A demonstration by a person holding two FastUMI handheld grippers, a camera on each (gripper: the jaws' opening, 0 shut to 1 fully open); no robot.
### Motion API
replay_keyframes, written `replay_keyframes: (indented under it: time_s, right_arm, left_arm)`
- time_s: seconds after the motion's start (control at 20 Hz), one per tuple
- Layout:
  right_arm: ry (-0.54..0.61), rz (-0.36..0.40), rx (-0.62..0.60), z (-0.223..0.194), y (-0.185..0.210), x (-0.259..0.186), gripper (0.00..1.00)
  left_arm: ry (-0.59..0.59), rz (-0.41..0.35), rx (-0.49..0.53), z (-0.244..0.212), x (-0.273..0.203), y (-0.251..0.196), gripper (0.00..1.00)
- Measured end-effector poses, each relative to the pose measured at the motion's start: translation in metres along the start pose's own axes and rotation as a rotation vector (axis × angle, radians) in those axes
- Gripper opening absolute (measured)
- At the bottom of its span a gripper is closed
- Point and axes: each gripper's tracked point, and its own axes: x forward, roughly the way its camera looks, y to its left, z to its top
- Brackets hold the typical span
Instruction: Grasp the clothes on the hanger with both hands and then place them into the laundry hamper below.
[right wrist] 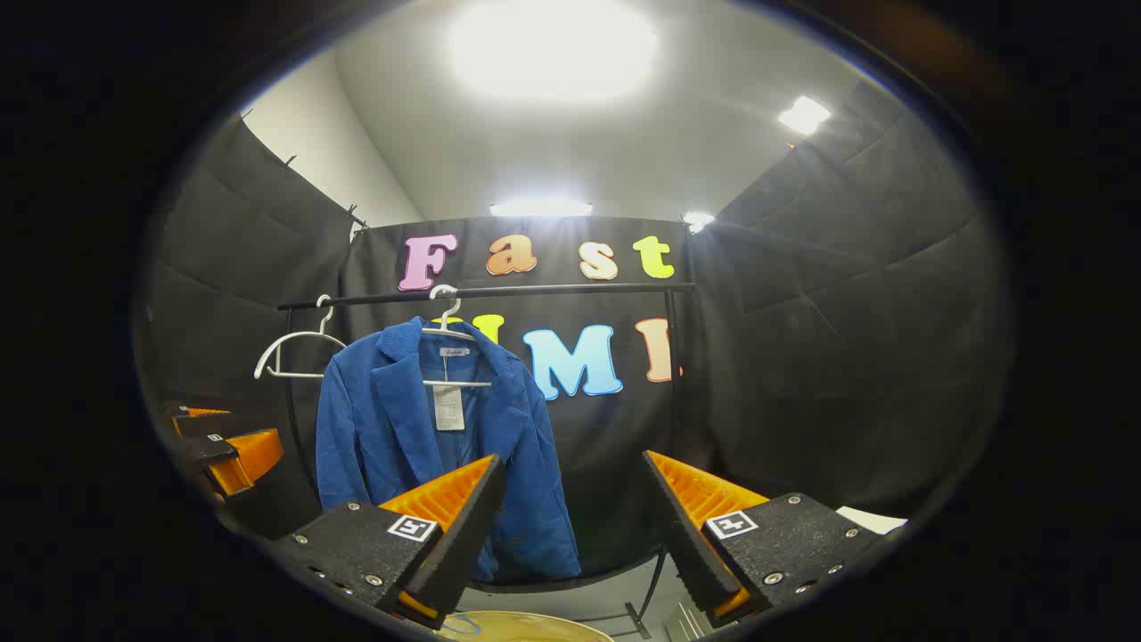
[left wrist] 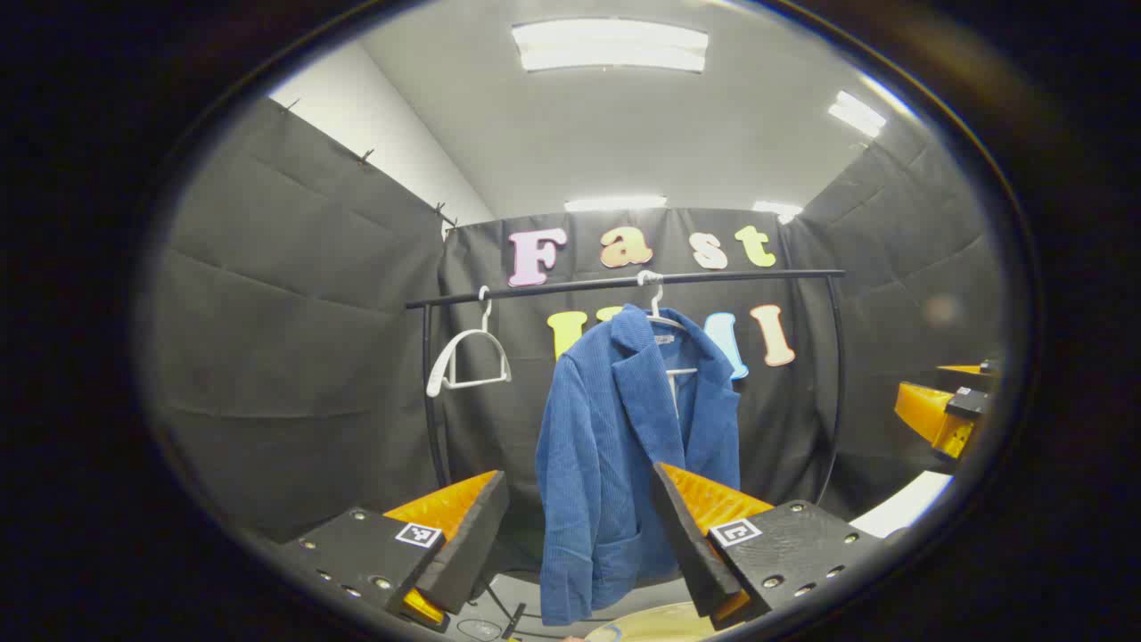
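Both tools released, short of the blue jacket.
Hanging on white hanger from black rail; left tool, right tool spread wide, gripping nothing; hamper rim below.

One blue corduroy jacket hangs in the booth. There are two white hangers: one carries the jacket, the other hangs bare. One black clothes rail bears both. There are two grippers, the left gripper and the right gripper, each with two fingers. One pale round rim, seemingly a hamper, shows below the jacket.
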Motion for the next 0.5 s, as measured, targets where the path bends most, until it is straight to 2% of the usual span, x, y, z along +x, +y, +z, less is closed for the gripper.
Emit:
replay_keyframes:
  time_s: [0.5]
  right_arm:
    - [0.011,0.006,0.0,-0.003,-0.005,-0.011,0.94]
  left_arm:
    - [-0.004,0.015,0.003,0.004,-0.02,0.0,0.97]
